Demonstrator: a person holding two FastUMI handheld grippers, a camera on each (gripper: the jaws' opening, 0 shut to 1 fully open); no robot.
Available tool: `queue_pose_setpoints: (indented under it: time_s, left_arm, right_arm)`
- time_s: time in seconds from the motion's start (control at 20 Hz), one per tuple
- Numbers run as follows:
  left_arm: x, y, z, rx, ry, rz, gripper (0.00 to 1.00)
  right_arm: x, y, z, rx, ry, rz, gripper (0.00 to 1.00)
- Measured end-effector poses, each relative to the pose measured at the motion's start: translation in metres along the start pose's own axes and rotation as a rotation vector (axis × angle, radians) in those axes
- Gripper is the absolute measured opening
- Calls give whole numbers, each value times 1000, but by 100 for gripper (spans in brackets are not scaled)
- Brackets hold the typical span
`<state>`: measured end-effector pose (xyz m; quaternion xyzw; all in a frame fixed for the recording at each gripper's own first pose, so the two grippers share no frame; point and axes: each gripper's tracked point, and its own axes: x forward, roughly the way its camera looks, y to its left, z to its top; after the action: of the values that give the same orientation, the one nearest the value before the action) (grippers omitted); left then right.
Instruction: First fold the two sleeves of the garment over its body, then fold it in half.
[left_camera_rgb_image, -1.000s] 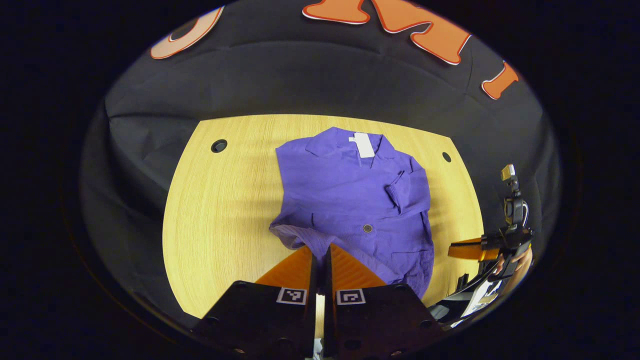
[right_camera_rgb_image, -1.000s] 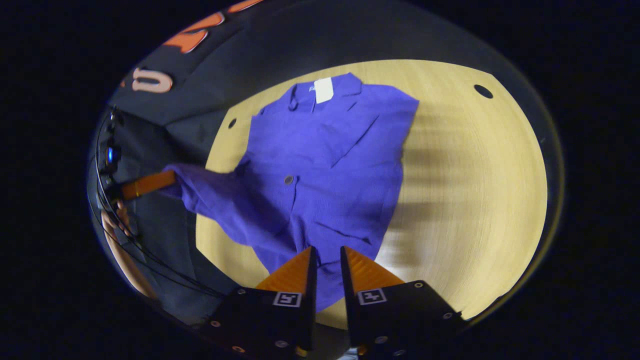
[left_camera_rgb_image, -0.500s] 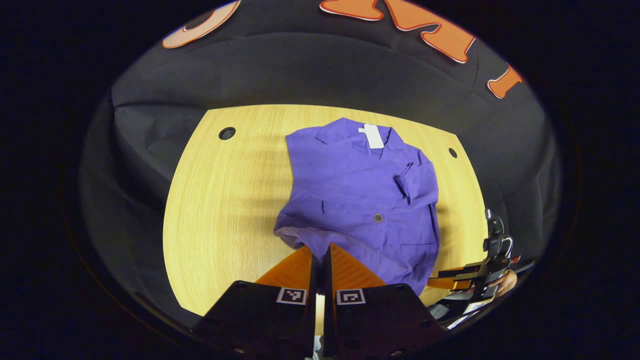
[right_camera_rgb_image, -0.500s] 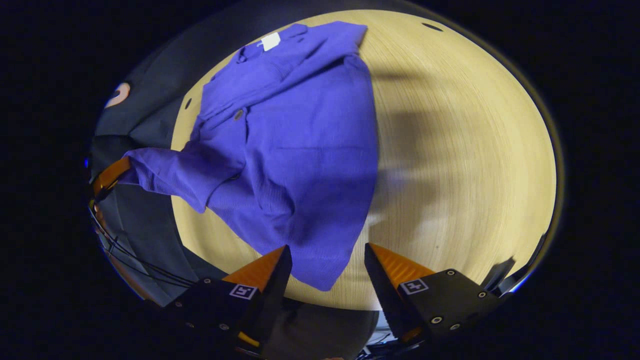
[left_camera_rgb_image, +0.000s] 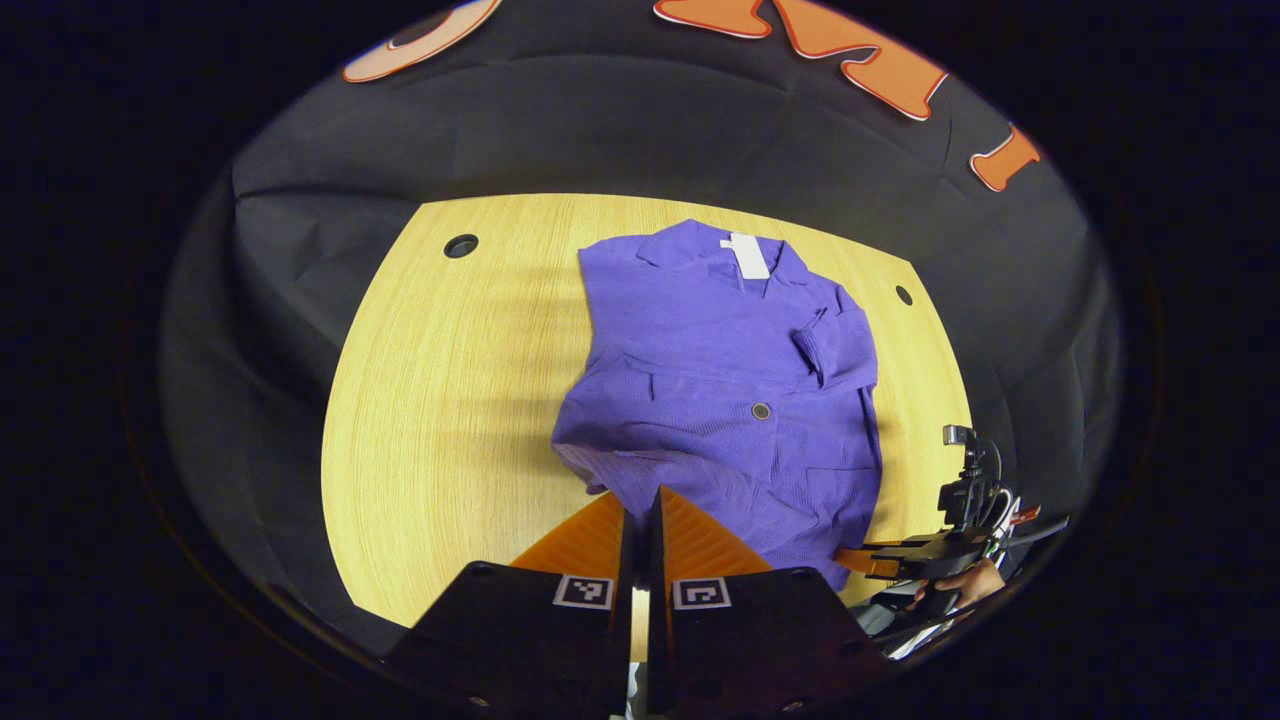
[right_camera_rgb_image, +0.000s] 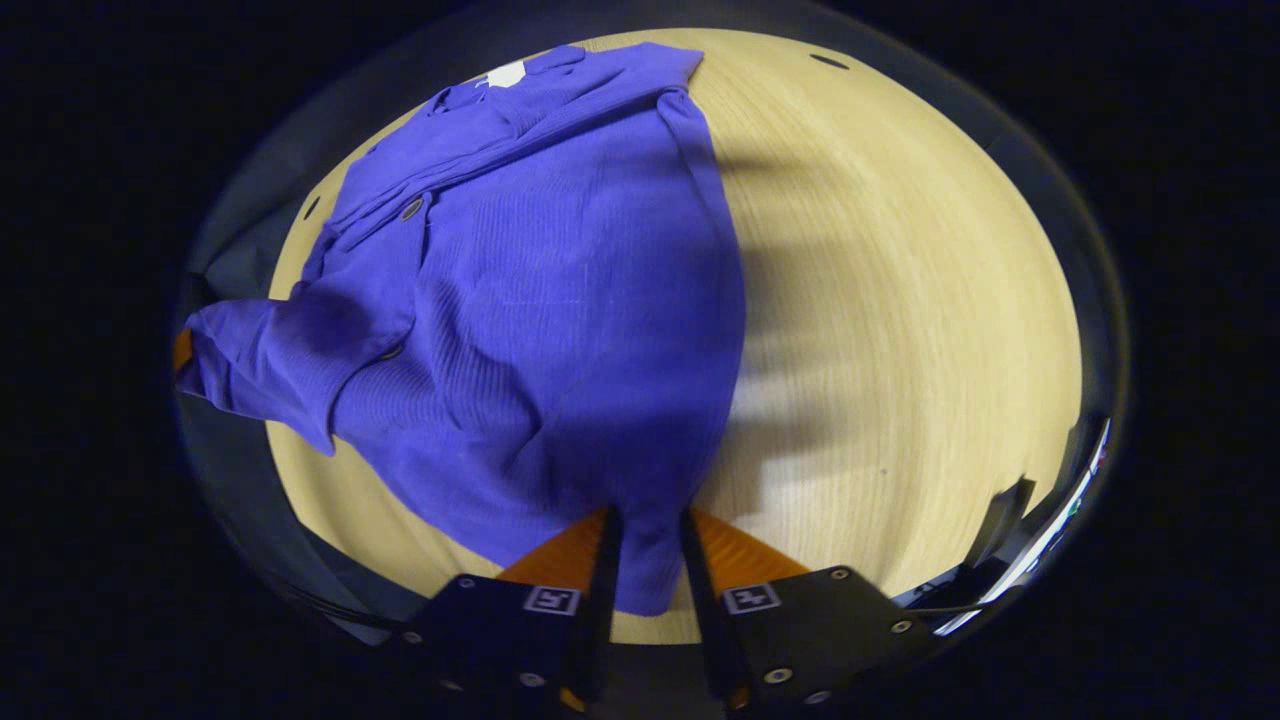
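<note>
A purple buttoned garment (left_camera_rgb_image: 720, 390) lies collar-away on the wooden table (left_camera_rgb_image: 450, 400), with a sleeve cuff (left_camera_rgb_image: 820, 345) folded onto its chest. My left gripper (left_camera_rgb_image: 640, 498) is shut on the near left hem corner, which is lifted a little. In the right gripper view the garment (right_camera_rgb_image: 540, 300) spreads wide, and my right gripper (right_camera_rgb_image: 645, 525) is shut on its near right hem corner, cloth running between the fingers. In the left gripper view the right gripper (left_camera_rgb_image: 850, 560) sits low at that corner. The left gripper (right_camera_rgb_image: 182, 350) peeks out behind the raised cloth at far left.
Two round holes (left_camera_rgb_image: 461, 245) (left_camera_rgb_image: 904, 295) pierce the table near its far corners. A white label (left_camera_rgb_image: 748, 255) hangs at the collar. Bare wood (right_camera_rgb_image: 900, 300) stretches right of the garment. A hand (left_camera_rgb_image: 960, 580) holds the right gripper past the table's near edge.
The right gripper dropped to the near right hem corner, opened, then shut on it. The left gripper kept its hold and drew back slightly.
</note>
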<state>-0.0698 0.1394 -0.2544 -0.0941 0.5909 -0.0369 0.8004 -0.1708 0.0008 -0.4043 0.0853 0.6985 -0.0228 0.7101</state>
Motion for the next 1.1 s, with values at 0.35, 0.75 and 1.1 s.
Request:
queue_pose_setpoints:
  time_s: [0.35,0.75,1.1]
  left_arm:
    - [-1,5,-5,-18,-7,-9,8]
    - [-4,6,1,-35,-15,-18,7]
    - [-16,-11,47,9,-67,-19,8]
  right_arm:
    - [-17,16,18,110,-34,160,3]
    - [-73,31,76,189,-135,357,3]
    - [-133,32,147,187,-246,427,2]
